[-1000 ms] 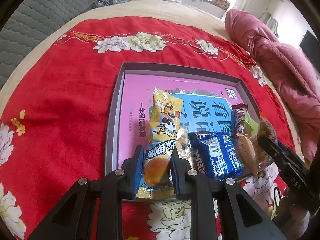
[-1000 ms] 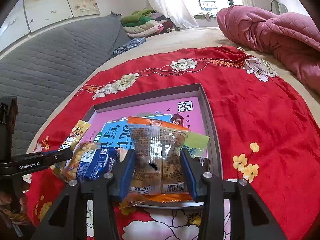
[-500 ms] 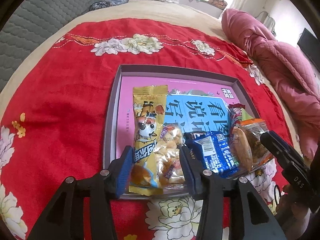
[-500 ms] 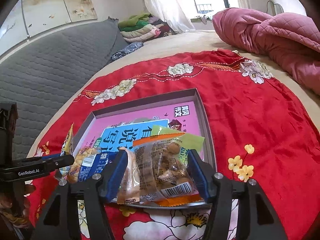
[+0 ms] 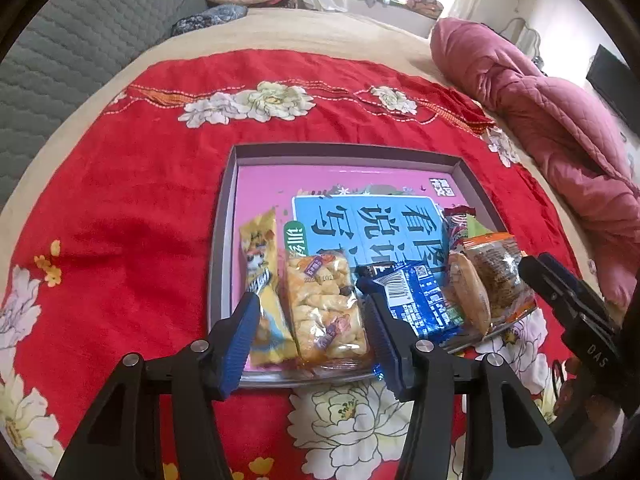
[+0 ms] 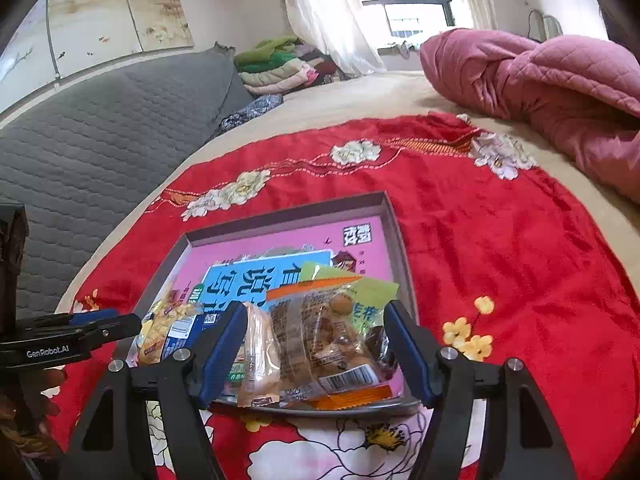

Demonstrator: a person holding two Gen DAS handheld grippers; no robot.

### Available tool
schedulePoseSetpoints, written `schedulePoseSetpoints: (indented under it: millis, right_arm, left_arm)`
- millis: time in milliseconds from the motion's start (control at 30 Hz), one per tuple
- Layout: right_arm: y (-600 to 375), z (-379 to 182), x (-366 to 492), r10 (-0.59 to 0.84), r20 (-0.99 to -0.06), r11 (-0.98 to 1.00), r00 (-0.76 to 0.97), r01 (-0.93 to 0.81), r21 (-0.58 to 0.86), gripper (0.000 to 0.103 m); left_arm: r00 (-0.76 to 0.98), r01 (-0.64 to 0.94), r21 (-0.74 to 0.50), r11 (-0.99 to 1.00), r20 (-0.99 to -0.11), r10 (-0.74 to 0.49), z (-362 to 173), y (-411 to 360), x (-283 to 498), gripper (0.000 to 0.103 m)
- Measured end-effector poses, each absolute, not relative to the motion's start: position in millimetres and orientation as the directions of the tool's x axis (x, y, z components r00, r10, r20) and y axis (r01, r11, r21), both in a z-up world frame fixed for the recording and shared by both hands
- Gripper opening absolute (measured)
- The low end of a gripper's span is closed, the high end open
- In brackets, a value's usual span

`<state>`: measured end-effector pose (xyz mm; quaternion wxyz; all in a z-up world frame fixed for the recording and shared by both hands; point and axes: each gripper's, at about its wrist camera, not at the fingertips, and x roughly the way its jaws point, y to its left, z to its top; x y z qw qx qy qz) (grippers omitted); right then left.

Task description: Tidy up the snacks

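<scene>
A grey tray lined with a pink and blue book lies on the red flowered cloth; it also shows in the right wrist view. Along its near edge lie a yellow packet, a clear packet of crackers, a blue packet, a bun packet and an orange-edged nut packet. My left gripper is open, its jaws either side of the yellow and cracker packets. My right gripper is open around the nut packet and bun packet.
A red flowered cloth covers the bed. A pink quilt is bundled at the right. A grey padded headboard and folded clothes stand at the far left. The other gripper shows at each view's side.
Both grippers have opened and let go of their packets, the left the yellow one, the right the nut one. Both have drawn back a little toward the tray's near edge.
</scene>
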<state>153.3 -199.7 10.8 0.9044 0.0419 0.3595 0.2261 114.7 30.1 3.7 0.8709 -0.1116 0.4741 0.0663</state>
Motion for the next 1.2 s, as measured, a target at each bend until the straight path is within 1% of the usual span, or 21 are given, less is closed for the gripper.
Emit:
schedulePoseSetpoints:
  millis: [100, 467, 533, 567, 633, 800, 900, 1067, 1200]
  right_arm:
    - [-202.1, 16.0, 149.1, 0.430, -0.620, 0.899, 0.656, -0.375, 0.226, 0.075]
    - [-205.6, 28.5, 137.6, 0.412, -0.599, 0.907, 0.687, -0.374, 0.195, 0.079]
    - [-206.0, 31.5, 135.3, 0.408, -0.593, 0.908, 0.694, -0.374, 0.188, 0.081]
    - [-206.3, 33.4, 133.7, 0.405, -0.590, 0.910, 0.698, -0.372, 0.184, 0.082]
    - [-206.7, 36.6, 131.4, 0.399, -0.586, 0.912, 0.705, -0.369, 0.176, 0.085]
    - [-206.7, 44.2, 121.3, 0.383, -0.586, 0.918, 0.714, -0.367, 0.153, 0.087]
    - [-206.9, 50.1, 110.6, 0.387, -0.586, 0.916, 0.712, -0.372, 0.153, 0.091]
    - [-205.1, 59.6, 90.1, 0.381, -0.583, 0.916, 0.717, -0.376, 0.136, 0.095]
    - [-200.0, 65.2, 73.3, 0.367, -0.577, 0.917, 0.729, -0.389, 0.091, 0.098]
  left_arm:
    - [0.551, -0.222, -0.136, 0.966, -0.835, 0.009, 8.2, 30.0, 112.3, 0.062]
    - [0.578, -0.217, -0.154, 0.964, -0.816, -0.001, 22.7, 27.9, 102.3, 0.064]
    - [0.582, -0.214, -0.156, 0.964, -0.813, -0.002, 25.7, 27.1, 100.3, 0.070]
    - [0.585, -0.211, -0.157, 0.965, -0.811, -0.003, 27.1, 26.8, 99.2, 0.074]
    - [0.590, -0.208, -0.160, 0.965, -0.807, -0.006, 30.3, 25.4, 96.8, 0.075]
    - [0.585, -0.212, -0.174, 0.962, -0.811, -0.017, 35.6, 21.3, 87.4, 0.076]
    - [0.580, -0.211, -0.191, 0.959, -0.814, -0.034, 36.5, 14.0, 76.6, 0.077]
    - [0.561, -0.237, -0.129, 0.963, -0.827, 0.027, 35.1, 2.2, 58.0, 0.077]
    - [0.559, -0.243, -0.129, 0.961, -0.829, 0.030, 35.9, -3.8, 41.9, 0.077]
